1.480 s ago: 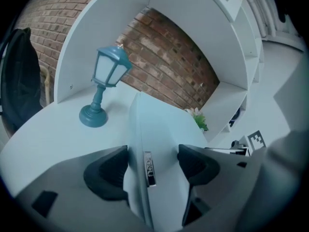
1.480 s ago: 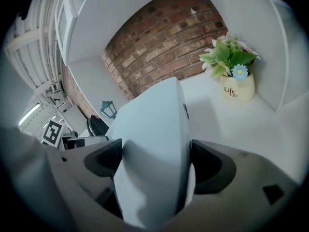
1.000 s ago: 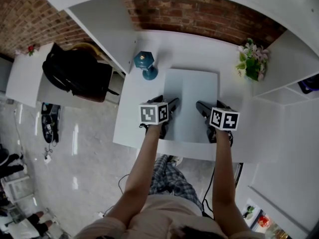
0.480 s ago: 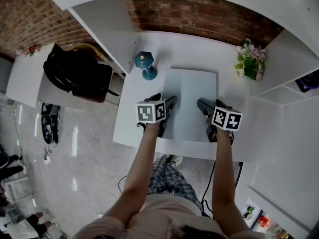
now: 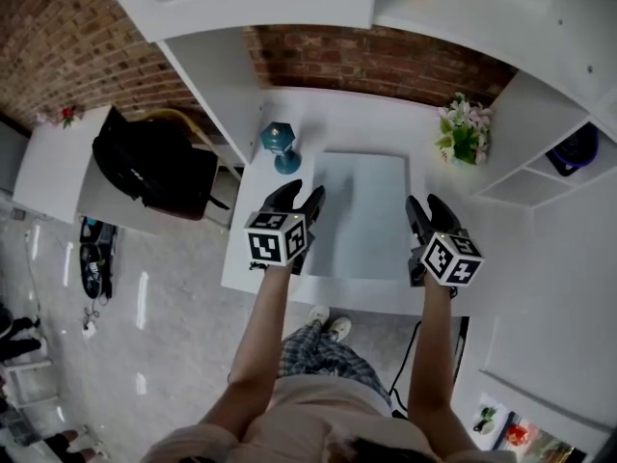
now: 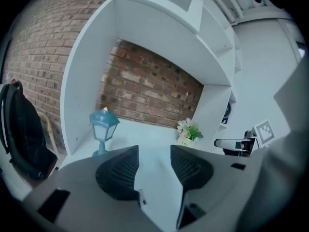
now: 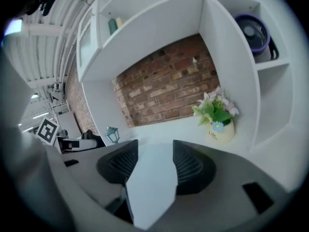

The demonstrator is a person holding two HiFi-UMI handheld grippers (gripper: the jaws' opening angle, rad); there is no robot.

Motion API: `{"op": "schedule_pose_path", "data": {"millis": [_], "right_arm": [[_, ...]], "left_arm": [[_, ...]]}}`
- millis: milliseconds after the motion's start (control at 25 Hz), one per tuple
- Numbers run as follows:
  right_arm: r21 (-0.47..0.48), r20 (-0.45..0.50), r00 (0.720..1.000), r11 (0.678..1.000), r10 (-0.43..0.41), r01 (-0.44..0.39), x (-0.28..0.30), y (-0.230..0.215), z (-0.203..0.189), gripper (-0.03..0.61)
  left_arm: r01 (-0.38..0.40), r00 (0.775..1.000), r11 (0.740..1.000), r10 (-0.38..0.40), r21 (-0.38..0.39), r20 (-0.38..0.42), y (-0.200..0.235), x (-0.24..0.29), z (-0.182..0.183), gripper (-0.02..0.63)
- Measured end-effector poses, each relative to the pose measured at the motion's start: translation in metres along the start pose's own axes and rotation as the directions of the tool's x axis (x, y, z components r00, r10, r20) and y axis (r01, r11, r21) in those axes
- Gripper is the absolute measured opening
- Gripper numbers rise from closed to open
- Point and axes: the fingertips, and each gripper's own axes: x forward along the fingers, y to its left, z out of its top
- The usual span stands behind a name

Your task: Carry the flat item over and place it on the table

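The flat item is a pale, thin rectangular panel (image 5: 359, 215) lying on the white table (image 5: 347, 114) in front of me. My left gripper (image 5: 304, 191) is at the panel's left edge and my right gripper (image 5: 424, 204) at its right edge. In the left gripper view the panel (image 6: 157, 192) runs between the two dark pads of the left gripper (image 6: 154, 163). The right gripper view shows the panel (image 7: 149, 182) between the pads of the right gripper (image 7: 155, 161). Both pairs of jaws are closing, and I see no pad pressing on the panel.
A teal lantern (image 5: 280, 143) stands just beyond the left gripper. A flower pot (image 5: 463, 133) sits at the back right. White shelf walls flank the table, with a purple fan (image 5: 576, 148) in the right shelf. A black backpack (image 5: 154, 167) rests on a chair at the left.
The head view has shifted, showing more of the shelves above. Both grippers have slid a little toward me along the panel's side edges. The panel lies where it was.
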Motion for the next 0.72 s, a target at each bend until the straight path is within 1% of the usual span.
{"op": "schedule_pose_path", "data": {"millis": [40,120,160,280,360,480,600,720], "right_arm": [[-0.02,0.035,0.999,1.0,-0.002,0.003,-0.009,0.003,0.009,0.226],[-0.058,0.106,0.994,0.998,-0.006,0.012,-0.028,0.009,0.027,0.157],[-0.075,0.139,0.99,0.997,-0.008,0.018,-0.036,0.012,0.035,0.133],[-0.116,0.225,0.974,0.992,-0.019,0.046,-0.063,0.021,0.055,0.087],[-0.135,0.277,0.961,0.989,-0.029,0.069,-0.08,0.026,0.067,0.053],[-0.139,0.347,0.937,0.987,-0.029,0.082,-0.099,0.032,0.083,0.031],[-0.149,0.398,0.917,0.985,-0.025,0.091,-0.118,0.039,0.095,0.018],[-0.169,0.433,0.901,0.98,-0.025,0.109,-0.134,0.044,0.103,0.018]], "left_arm": [[0.005,0.999,1.0,-0.006,0.017,0.034,-0.005,-0.008,0.01,0.208],[0.01,0.995,0.999,-0.013,0.04,0.098,-0.013,-0.024,0.029,0.168],[0.008,0.992,0.999,-0.015,0.054,0.127,-0.015,-0.032,0.036,0.15],[0.003,0.977,0.995,-0.024,0.102,0.212,-0.025,-0.058,0.057,0.098],[0.004,0.965,0.991,-0.038,0.131,0.26,-0.032,-0.074,0.069,0.075],[-0.003,0.945,0.984,-0.056,0.179,0.321,-0.04,-0.095,0.082,0.054],[-0.014,0.923,0.978,-0.067,0.207,0.379,-0.045,-0.114,0.093,0.038],[-0.025,0.913,0.974,-0.07,0.226,0.402,-0.047,-0.128,0.099,0.031]]}}
